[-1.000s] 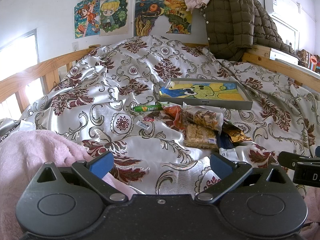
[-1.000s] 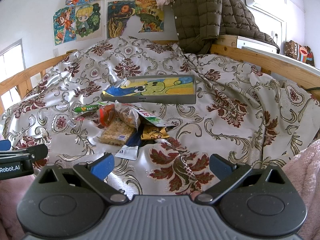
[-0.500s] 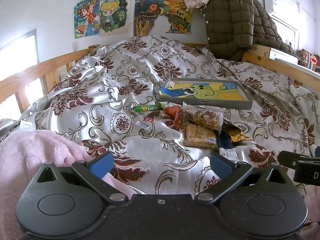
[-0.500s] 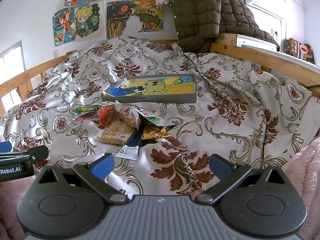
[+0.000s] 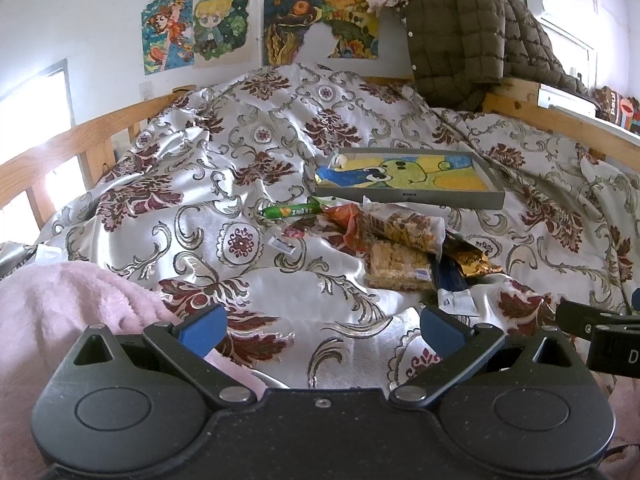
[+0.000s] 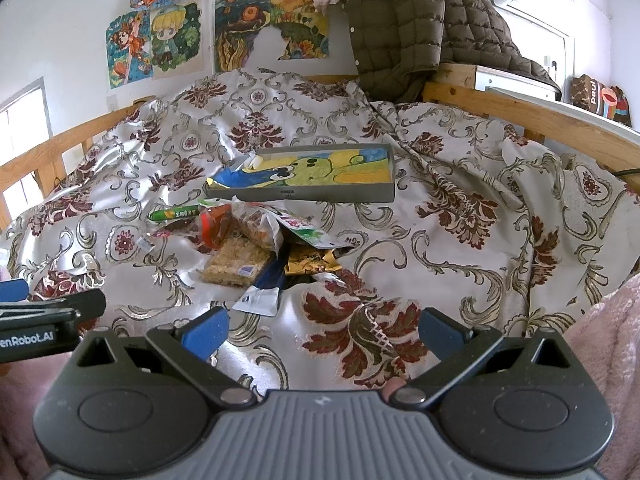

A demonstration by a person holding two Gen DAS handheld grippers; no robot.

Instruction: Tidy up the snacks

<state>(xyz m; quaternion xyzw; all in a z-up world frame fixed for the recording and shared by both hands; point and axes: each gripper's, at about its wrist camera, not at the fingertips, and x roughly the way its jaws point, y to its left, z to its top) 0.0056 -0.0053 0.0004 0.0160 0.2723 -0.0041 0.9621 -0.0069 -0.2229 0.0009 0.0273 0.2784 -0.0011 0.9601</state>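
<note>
A pile of snacks lies on the patterned bedspread: a green tube (image 5: 292, 211) (image 6: 174, 213), a clear bag of mixed snacks (image 5: 404, 226) (image 6: 256, 226), a rice cracker block (image 5: 398, 266) (image 6: 238, 262), a gold packet (image 5: 472, 260) (image 6: 312, 260) and a white sachet (image 5: 456, 302) (image 6: 258, 300). Behind them sits a grey tray (image 5: 408, 199) (image 6: 304, 196) with a cartoon picture inside. My left gripper (image 5: 320, 324) is open and empty, well short of the pile. My right gripper (image 6: 322, 326) is open and empty, also short of it.
Wooden bed rails (image 5: 68, 140) (image 6: 520, 108) run along both sides. A brown quilted jacket (image 5: 472, 32) (image 6: 412, 24) hangs at the back right. Pink fleece (image 5: 60, 300) (image 6: 608, 320) lies at the near edges. Posters (image 5: 224, 28) cover the wall.
The right gripper view has shifted slightly, with the scene a bit lower and closer. The left gripper has not visibly moved. Both stay open.
</note>
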